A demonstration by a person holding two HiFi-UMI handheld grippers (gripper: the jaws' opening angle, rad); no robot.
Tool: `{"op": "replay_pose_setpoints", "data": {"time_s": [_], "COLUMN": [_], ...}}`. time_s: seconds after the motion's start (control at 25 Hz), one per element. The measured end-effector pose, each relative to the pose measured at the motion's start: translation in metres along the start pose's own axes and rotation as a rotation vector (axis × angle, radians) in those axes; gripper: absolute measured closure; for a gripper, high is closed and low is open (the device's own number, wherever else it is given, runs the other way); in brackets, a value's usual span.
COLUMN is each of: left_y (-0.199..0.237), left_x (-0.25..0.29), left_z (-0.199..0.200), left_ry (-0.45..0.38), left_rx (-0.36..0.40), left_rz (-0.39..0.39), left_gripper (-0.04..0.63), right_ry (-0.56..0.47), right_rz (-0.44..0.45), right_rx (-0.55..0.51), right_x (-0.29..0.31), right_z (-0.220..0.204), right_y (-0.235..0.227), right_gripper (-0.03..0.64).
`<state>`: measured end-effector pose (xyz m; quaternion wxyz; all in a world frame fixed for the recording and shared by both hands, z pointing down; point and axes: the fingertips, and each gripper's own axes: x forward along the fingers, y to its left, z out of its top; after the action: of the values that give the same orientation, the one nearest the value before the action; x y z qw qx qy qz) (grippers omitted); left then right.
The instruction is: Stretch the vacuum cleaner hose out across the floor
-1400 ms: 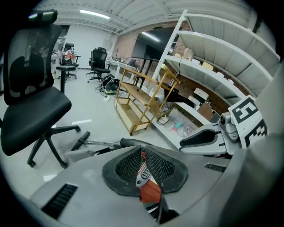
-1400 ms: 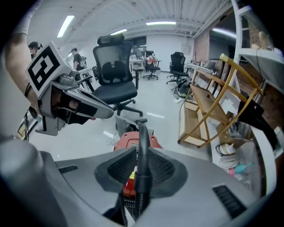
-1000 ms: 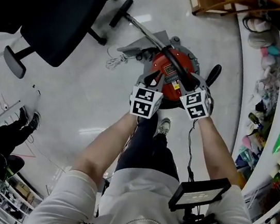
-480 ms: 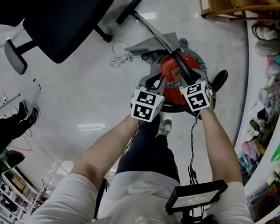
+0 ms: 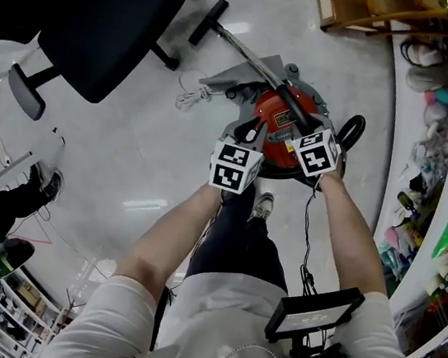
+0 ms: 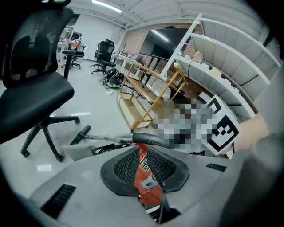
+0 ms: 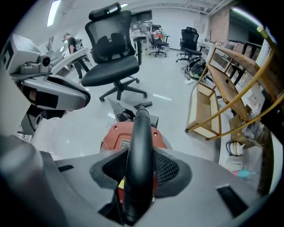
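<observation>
as right gripper closes, hose sits between its jaws, seemingly pinched.

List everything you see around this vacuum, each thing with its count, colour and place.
vacuum cleaner: one, red, on the floor under both grippers
black tube: one, black, across the vacuum cleaner's top
wand: one, metal with a black head, on the floor, running toward the chair
office chair: one nearby, black, beyond the wand
cord: one, white, on the floor beside the vacuum cleaner
rack: one, light wood, near the shelves
shelves: white, at the person's right
left gripper: one, grey, jaws slightly apart, nothing between them
right gripper: one, grey, jaws just closed in on the black tube, pads against it
</observation>
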<state>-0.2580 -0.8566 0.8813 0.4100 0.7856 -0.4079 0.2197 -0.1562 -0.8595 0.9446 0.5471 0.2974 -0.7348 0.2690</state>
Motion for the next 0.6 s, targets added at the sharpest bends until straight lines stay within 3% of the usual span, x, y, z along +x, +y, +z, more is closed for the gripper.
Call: {"op": "replay_pose_setpoints", "data": {"time_s": [0.36, 0.6], "left_y": [-0.014, -0.018], "left_x": [-0.003, -0.010], "left_z": [0.008, 0.013], "left_ry": [0.025, 0.049], "left_rx": [0.089, 0.214], "left_rz": [-0.010, 0.006], "left_gripper": [0.565, 0.565], "right_ry": [-0.023, -0.013], "right_rz": [-0.012, -0.019], "right_rx": [-0.017, -0.058], "right_x": [-0.038, -0.072], "right_z": [0.014, 0.030], "right_y": [0.003, 0.010], "right_gripper": [0.454, 0.456]}}
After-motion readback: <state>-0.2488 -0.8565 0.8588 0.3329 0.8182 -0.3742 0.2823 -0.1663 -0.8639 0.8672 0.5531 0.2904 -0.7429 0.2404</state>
